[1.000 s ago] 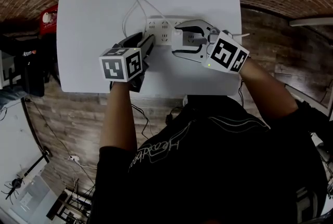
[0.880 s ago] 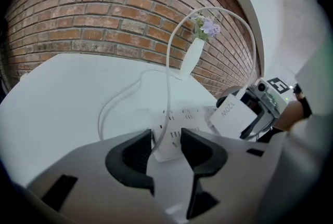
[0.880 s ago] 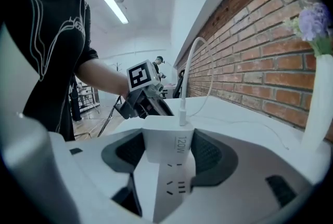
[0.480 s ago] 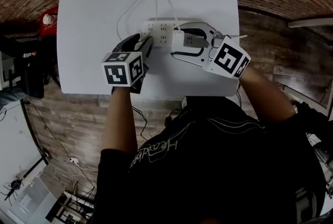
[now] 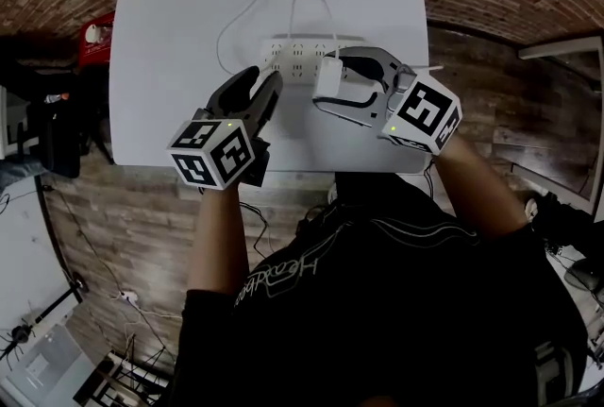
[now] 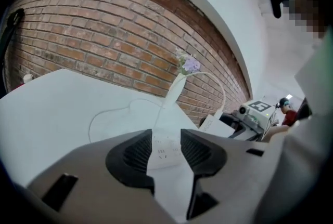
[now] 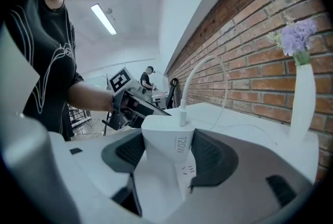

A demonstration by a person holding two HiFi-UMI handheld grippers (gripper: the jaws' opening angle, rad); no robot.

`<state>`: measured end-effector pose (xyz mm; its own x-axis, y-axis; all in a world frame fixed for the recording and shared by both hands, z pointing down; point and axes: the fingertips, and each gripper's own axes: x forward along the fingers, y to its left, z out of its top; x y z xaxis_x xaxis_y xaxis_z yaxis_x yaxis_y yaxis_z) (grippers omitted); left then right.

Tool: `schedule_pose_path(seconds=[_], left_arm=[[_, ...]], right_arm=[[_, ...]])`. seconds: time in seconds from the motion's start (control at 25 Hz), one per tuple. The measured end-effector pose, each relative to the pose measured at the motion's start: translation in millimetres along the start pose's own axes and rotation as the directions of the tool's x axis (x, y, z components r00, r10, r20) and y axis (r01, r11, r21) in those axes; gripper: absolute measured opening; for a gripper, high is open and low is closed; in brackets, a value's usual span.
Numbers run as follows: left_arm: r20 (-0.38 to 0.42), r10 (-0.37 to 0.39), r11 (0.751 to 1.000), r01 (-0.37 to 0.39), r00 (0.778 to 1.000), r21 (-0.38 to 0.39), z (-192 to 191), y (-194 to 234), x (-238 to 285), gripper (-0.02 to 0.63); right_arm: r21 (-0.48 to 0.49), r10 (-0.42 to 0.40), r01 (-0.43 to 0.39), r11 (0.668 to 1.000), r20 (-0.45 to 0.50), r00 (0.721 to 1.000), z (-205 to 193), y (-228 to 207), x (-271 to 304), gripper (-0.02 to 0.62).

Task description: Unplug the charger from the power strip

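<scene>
Your right gripper (image 5: 330, 75) is clamped on the charger (image 7: 165, 134). Left gripper (image 6: 166, 149) pinches the power strip (image 5: 293, 56) end. Charger sits at the strip, prongs not visibly clear. Finish the pull.

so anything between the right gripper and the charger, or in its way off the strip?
Nothing visible. The right gripper is shut on the charger, the left gripper clamps the power strip, and only the charger's cable rises above.
</scene>
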<state>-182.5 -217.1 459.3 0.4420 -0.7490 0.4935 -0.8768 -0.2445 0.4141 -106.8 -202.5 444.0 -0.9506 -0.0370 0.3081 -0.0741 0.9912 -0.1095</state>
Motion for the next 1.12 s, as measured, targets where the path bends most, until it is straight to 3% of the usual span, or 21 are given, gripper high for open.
schedule_pose_path(seconds=[0.2,0.6,0.8,1.0,1.12], left_arm=[[0.046,-0.056,0.998,0.055,0.997,0.017,10,-32,-29,0.151],[0.119,-0.085,0.995,0.078,0.989,0.056,7,-81,-100,0.054],[0.147,-0.090,0.994,0.081,0.985,0.067,1,-93,-133,0.025],[0.230,-0.153,0.987,0.135,0.961,0.091,7,-115,-167,0.016],[0.240,-0.169,0.984,0.149,0.956,0.101,1,-127,-183,0.015]], right_arm=[[0.061,-0.009,0.008,0.998,0.018,1.000,12,17,-10,0.244],[0.141,-0.047,0.033,0.990,0.099,0.994,52,66,-39,0.244],[0.154,-0.106,0.090,0.984,0.105,0.989,67,88,-52,0.244],[0.162,-0.139,0.114,0.980,0.153,0.978,81,110,-64,0.244],[0.173,-0.158,0.130,0.976,0.159,0.975,82,128,-72,0.244]])
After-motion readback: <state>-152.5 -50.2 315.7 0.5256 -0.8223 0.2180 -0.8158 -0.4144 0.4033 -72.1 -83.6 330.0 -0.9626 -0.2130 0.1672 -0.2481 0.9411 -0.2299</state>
